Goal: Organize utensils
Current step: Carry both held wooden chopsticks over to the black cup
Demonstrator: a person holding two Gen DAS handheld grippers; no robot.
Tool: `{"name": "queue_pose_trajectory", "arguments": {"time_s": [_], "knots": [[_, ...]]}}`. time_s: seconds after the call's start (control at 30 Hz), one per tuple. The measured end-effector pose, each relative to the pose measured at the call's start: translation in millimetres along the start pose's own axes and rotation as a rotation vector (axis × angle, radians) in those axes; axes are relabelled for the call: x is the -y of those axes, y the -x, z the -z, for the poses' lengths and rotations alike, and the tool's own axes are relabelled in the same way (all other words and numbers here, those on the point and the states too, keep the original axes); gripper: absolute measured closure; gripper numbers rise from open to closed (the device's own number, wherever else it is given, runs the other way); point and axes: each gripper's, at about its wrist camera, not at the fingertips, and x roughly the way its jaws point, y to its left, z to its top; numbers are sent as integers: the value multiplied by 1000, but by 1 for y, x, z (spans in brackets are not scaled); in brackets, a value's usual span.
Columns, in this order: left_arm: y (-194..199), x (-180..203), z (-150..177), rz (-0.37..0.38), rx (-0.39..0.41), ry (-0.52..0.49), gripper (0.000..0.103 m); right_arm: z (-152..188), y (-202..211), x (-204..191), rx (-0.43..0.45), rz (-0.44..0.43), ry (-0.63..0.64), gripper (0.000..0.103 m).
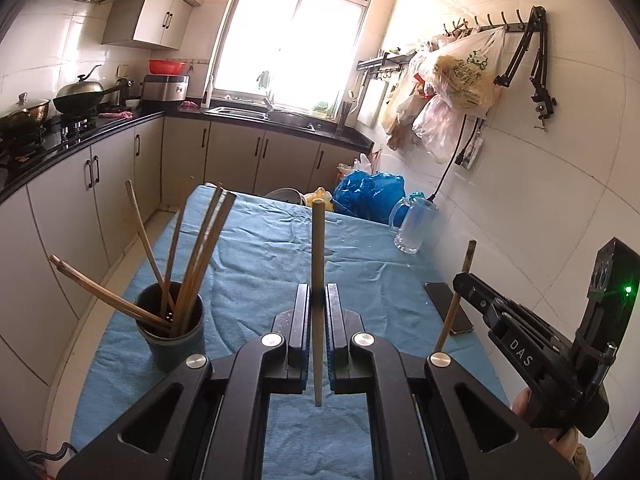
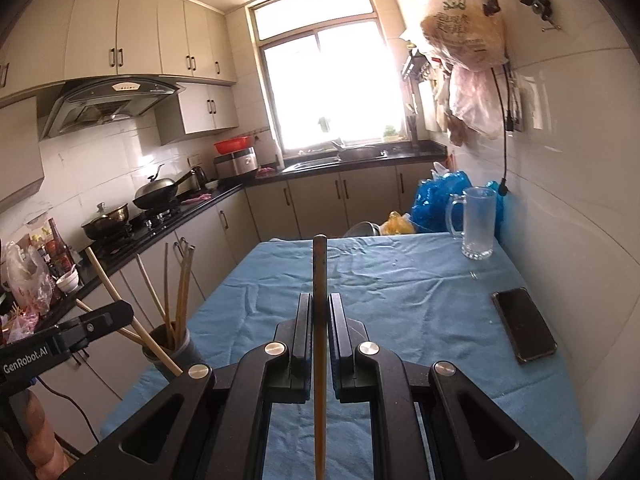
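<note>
My left gripper [image 1: 318,300] is shut on a wooden chopstick [image 1: 318,248] that stands upright between its fingers, above the blue cloth. A dark round holder [image 1: 172,330] with several chopsticks stands to its left on the cloth. My right gripper [image 2: 319,312] is shut on another upright chopstick [image 2: 319,276]. The right gripper also shows in the left wrist view [image 1: 460,280] at the right, with its chopstick [image 1: 456,300]. The holder shows in the right wrist view [image 2: 176,350] at the lower left, behind the left gripper's finger [image 2: 100,320].
The table with its blue cloth [image 1: 260,248] stands against the tiled right wall. A phone [image 2: 524,330] lies near the right edge. A glass mug [image 2: 476,222] stands at the far right corner, with blue bags [image 1: 368,196] behind. Cabinets and counter [image 1: 80,136] run along the left.
</note>
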Motion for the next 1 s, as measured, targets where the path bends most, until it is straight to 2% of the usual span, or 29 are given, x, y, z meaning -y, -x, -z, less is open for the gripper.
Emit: {"name": "queue_pose_trajectory", "arguments": {"time_s": [0.37,1.0], "knots": [[2,-21,-10,-65,-8,16,97,-12,-21,-29,-7,-64,41,95],[11,-64,-14,-149,-11,68,97,-31,-69,-108,-35,-195,138,95]]}}
